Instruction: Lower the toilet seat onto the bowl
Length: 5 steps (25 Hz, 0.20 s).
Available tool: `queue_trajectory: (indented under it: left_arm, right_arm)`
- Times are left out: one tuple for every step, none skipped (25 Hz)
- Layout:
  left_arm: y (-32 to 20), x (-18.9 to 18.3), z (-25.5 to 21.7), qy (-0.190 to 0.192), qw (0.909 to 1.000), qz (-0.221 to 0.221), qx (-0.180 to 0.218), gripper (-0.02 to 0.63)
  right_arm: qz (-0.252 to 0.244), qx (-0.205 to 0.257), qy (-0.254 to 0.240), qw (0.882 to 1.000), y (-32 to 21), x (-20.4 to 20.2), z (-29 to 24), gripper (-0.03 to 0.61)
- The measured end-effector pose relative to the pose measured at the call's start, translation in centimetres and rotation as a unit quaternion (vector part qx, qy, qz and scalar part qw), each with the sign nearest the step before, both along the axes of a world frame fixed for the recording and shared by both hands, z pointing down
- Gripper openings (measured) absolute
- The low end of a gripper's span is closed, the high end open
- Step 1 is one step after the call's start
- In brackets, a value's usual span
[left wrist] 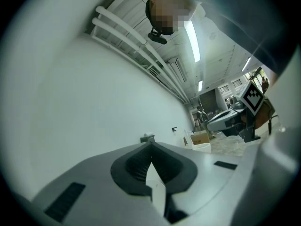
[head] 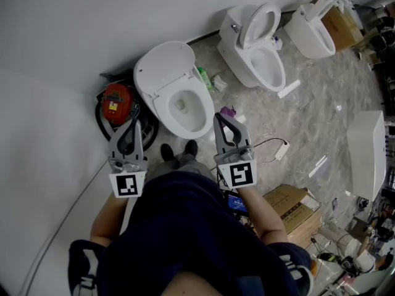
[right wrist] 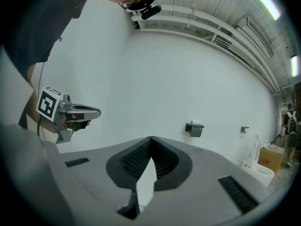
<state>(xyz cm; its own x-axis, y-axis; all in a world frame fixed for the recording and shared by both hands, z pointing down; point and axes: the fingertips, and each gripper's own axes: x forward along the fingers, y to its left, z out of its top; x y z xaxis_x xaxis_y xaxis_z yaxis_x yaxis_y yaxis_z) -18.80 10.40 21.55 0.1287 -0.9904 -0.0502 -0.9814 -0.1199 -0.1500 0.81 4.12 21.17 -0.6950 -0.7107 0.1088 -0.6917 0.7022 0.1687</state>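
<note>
A white toilet (head: 162, 73) stands against the wall right in front of me, its lid and seat tilted up and back over the open bowl (head: 185, 108). My left gripper (head: 134, 122) hovers just left of the bowl's near edge, shut and holding nothing. My right gripper (head: 219, 117) floats to the right of the bowl, also shut and holding nothing. In the left gripper view the left gripper (left wrist: 150, 142) points level at the bare wall. The right gripper (right wrist: 151, 138) does the same in its own view. Neither touches the toilet.
A second toilet (head: 256, 42) with its seat raised and a third toilet (head: 311, 29) stand further right. A red device (head: 118, 102) lies on a black hoop left of the bowl. A cardboard box (head: 290, 205), a white panel (head: 365, 153) and a cable (head: 271, 142) lie on the floor at right.
</note>
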Motion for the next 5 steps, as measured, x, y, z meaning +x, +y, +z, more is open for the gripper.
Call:
queue_trajectory:
  left_arm:
    - [-0.03,-0.06,0.06,0.0,1.0,-0.001,-0.001,0.025]
    - [-0.1,-0.15,0.12,0.0,1.0,-0.001,-0.001,0.025]
    - [-0.22,-0.25,0.18,-0.001,1.0,-0.002,-0.001,0.025]
    - [-0.37,-0.35,0.23,-0.002,1.0,-0.002,0.0,0.025]
    - [-0.52,-0.45,0.28,-0.003,1.0,-0.002,0.001,0.025]
  right_arm:
    - [0.0,-0.001,0.002,1.0,-0.05,-0.01,0.1,0.02]
    - [0.0,-0.001,0.005,1.0,-0.14,-0.04,0.22,0.02]
    - [-0.001,-0.001,0.009,1.0,-0.28,-0.08,0.36,0.02]
    - [-0.002,0.0,0.012,1.0,-0.44,-0.13,0.49,0.02]
    - [-0.002,0.001,0.015,1.0,-0.61,-0.18,0.62,0.02]
